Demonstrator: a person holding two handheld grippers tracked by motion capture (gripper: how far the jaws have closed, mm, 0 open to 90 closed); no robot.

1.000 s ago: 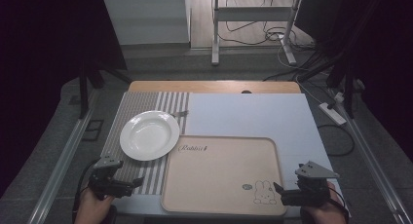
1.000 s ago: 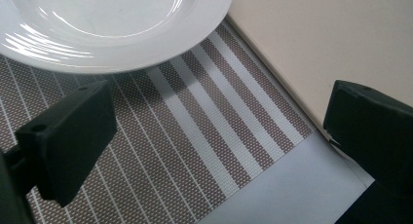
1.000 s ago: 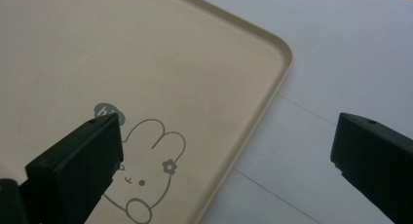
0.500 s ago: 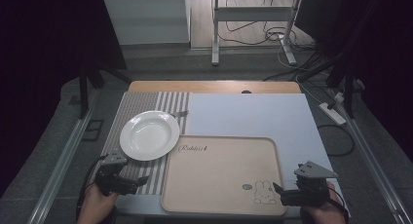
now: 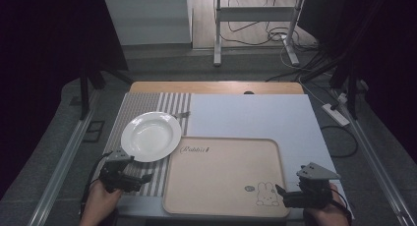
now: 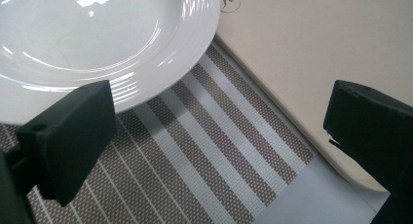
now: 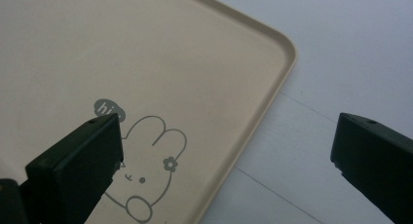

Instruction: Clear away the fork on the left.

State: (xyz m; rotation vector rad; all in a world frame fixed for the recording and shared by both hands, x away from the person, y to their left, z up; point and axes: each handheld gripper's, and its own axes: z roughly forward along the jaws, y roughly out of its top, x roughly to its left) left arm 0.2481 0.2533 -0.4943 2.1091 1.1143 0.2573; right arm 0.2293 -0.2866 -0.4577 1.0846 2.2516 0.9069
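Note:
A white plate (image 5: 151, 136) rests on a striped placemat (image 5: 147, 113) at the table's left. A beige tray (image 5: 223, 174) with a rabbit drawing (image 5: 264, 194) lies in front of it, toward the middle. My left gripper (image 5: 142, 178) is open, low over the placemat just below the plate's near rim (image 6: 160, 83), with the tray's edge (image 6: 292, 121) to its right. My right gripper (image 5: 280, 191) is open over the tray's front right corner (image 7: 272, 83), beside the rabbit (image 7: 146, 170). Neither holds anything.
A pale blue sheet (image 5: 251, 115) covers the table's right part, with a wooden strip (image 5: 216, 87) at the far edge. Beyond the table stand a metal stand (image 5: 255, 27), cables and a power strip (image 5: 335, 114) on the floor.
My left gripper has moved right and a little forward, closer to the plate's near rim. The right gripper has hardly shifted.

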